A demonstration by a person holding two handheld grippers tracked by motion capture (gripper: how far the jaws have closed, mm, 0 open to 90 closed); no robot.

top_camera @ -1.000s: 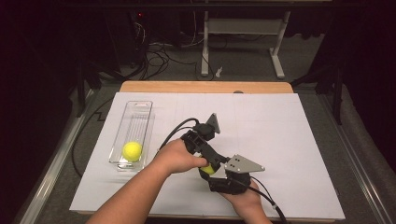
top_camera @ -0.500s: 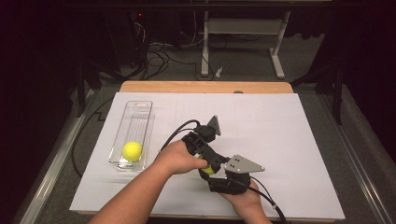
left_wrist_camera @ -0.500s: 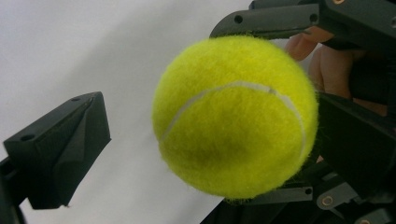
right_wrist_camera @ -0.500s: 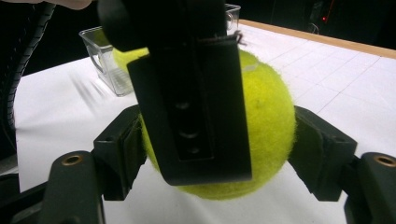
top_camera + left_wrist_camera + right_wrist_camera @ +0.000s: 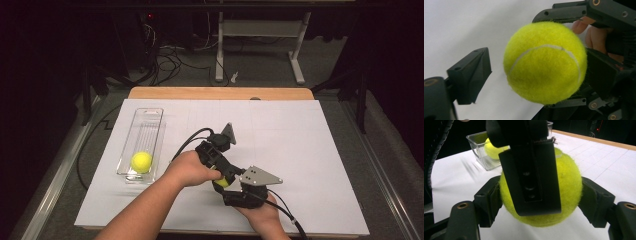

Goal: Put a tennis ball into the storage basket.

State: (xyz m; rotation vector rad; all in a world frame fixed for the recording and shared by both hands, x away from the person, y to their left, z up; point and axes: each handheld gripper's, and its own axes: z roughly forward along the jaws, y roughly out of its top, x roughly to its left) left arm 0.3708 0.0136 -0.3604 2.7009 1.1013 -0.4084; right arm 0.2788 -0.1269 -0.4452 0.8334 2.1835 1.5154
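- The right tongs (image 5: pixel 541 202) pinch a fuzzy yellow tennis ball (image 5: pixel 544 190) from both sides, low over the white paper-covered tabletop (image 5: pixel 310 150).
- The left tongs (image 5: pixel 534 72) stand spread around the same ball – one jaw against it, the other clear of it.
- A second yellow tennis ball (image 5: pixel 141 162) lies in the clear plastic rectangular bin (image 5: pixel 148 120), well apart on the left.

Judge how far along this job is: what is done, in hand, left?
Done: one tennis ball lies in the clear tray. In hand: the right tongs clamp the second ball, while the left tongs stand open around it, one jaw clear of it. Left, probably: hand it over and put it in the tray.
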